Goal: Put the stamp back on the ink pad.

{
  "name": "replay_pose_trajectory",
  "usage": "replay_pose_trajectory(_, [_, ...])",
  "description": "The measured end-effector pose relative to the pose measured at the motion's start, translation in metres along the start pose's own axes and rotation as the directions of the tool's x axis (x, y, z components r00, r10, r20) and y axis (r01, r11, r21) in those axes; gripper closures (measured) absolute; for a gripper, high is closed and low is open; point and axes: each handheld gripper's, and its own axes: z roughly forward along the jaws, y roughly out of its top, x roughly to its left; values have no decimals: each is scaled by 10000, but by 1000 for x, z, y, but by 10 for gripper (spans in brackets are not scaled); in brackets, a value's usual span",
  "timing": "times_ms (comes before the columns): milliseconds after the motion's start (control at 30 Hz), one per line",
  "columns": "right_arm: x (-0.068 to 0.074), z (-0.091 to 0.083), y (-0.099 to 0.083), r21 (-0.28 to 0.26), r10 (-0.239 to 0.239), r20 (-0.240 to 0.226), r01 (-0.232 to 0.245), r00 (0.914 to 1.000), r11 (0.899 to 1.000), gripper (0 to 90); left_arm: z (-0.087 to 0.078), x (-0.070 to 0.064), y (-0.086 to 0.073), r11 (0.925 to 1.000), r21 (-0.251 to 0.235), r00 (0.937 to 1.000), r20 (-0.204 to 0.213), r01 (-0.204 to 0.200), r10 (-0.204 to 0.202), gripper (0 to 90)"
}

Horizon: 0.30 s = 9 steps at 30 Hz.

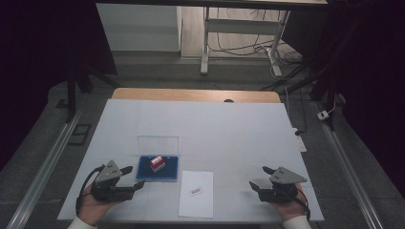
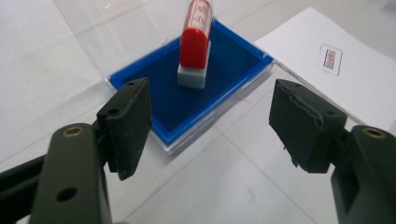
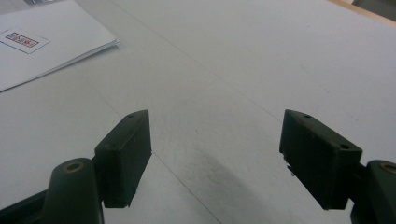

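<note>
My left gripper [image 1: 130, 176] sits low at the near-left of the counter [image 1: 248, 129], jaws spread wide, holding nothing. Just ahead of it: the red stamp [image 2: 195, 44], upright on its white base in the blue ink pad tray [image 2: 229, 70], clear lid open behind. A paper sheet [image 1: 197, 200] with a small red stamped mark [image 1: 196, 191] lies just right of the tray. My right gripper [image 1: 260, 176] rests near-right, well apart from the sheet, jaws spread over bare counter.

A lab-like recording room: paper-covered table [image 1: 248, 129], dark curtained sides, floor rails [image 1: 45, 162], loose cables [image 1: 248, 47]
</note>
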Motion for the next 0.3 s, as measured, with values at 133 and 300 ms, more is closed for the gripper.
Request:
replay_pose_trajectory(133, [-1, -2, 0, -140, 35, -7, -35, 10000, 9999, 247, 2, -1, -1, 10000, 77, 10000, 2, 10, -10, 306])
replay_pose_trajectory(300, [-1, -2, 0, -143, 34, -24, -34, 10000, 9999, 247, 1, 0, -2, 10000, 84, 10000, -21, 17, -16, 305])
